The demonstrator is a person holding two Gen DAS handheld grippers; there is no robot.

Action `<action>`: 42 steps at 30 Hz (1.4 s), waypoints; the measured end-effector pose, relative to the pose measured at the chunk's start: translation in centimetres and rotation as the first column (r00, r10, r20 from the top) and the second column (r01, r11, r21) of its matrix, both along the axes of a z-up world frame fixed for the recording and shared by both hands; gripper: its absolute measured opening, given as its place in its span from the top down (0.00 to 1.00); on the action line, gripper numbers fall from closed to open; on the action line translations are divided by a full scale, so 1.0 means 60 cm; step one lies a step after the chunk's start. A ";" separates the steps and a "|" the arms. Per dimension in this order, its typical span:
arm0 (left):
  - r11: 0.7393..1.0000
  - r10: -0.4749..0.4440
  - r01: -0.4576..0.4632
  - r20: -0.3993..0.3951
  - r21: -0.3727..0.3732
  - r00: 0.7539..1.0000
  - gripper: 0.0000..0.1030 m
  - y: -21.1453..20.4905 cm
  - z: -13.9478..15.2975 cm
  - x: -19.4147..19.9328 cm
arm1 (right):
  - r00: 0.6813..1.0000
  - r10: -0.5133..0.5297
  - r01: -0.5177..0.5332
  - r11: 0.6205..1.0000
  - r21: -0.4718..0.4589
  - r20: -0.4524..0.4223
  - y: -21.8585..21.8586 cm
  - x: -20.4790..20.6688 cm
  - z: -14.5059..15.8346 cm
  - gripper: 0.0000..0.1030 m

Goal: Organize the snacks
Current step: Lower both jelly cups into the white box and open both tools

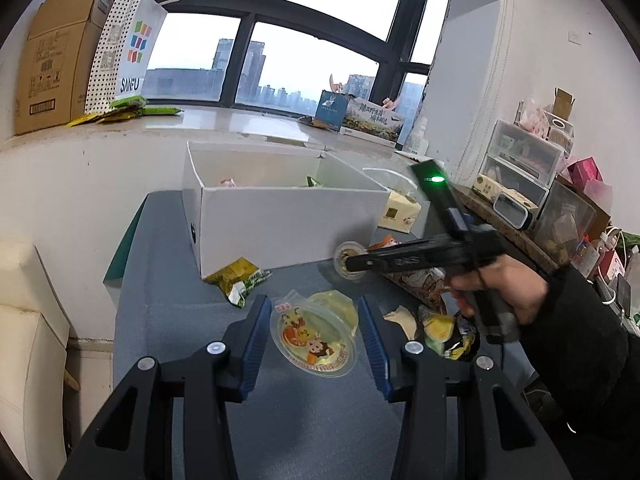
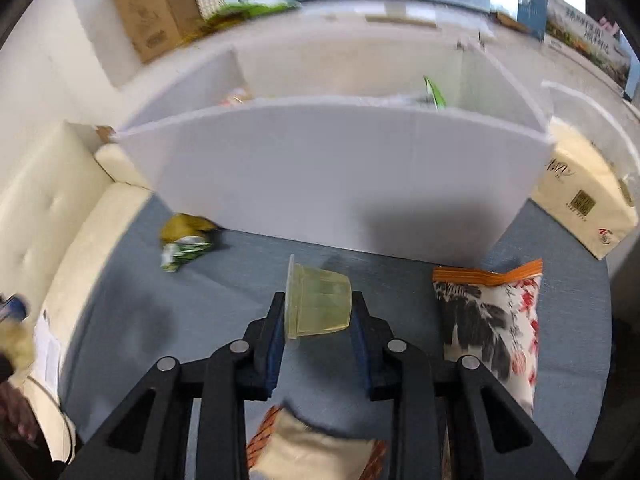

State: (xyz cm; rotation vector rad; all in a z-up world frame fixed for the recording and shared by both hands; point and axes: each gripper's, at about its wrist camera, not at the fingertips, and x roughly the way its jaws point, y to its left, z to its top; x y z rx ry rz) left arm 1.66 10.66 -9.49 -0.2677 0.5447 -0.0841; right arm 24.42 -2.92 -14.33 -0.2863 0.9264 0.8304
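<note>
Blue-grey table (image 1: 180, 320): it carried the snacks and a big white box (image 1: 280, 220).
White box: it stood open at the far side of the table, with a few snacks peeping over its rim.
Left gripper (image 1: 313, 301): its two pads were pressed on a picture-lid jelly cup (image 1: 312, 340), one pad on each side.
Picture-lid jelly cup: its lid with the cartoon faced the camera, near the front of the table.
Right gripper (image 2: 318, 300): it was closed on a yellow jelly cup (image 2: 320, 304), and a hand (image 1: 508, 292) held its handle.
Yellow jelly cup: it lay sideways between the pads, rim on one pad and bottom on the other, just in front of the box wall.
Green packets (image 1: 238, 280): they lay crumpled by the box's near corner.
Flowered bag (image 2: 488, 320): it lay flat on the table, beside the right gripper.
</note>
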 end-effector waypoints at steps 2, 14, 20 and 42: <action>1.000 0.002 -0.002 0.008 0.006 1.000 0.52 0.002 0.009 0.004 | 1.000 0.012 -0.013 0.999 0.050 0.029 -0.018 -0.020 0.027 0.69; 0.999 0.034 -0.037 0.101 0.031 0.994 0.52 0.061 0.126 0.166 | 0.975 -0.119 0.055 0.948 0.313 0.189 -0.064 -0.011 0.228 0.69; 0.995 0.070 -0.072 0.033 0.068 0.997 0.52 0.082 0.133 0.310 | 0.978 -0.153 0.109 0.956 0.274 0.145 -0.013 0.074 0.218 0.69; 0.981 0.123 -0.115 -0.045 0.155 0.991 0.00 0.083 0.118 0.321 | 0.969 -0.201 0.162 0.955 0.246 0.141 -0.030 0.098 0.183 0.00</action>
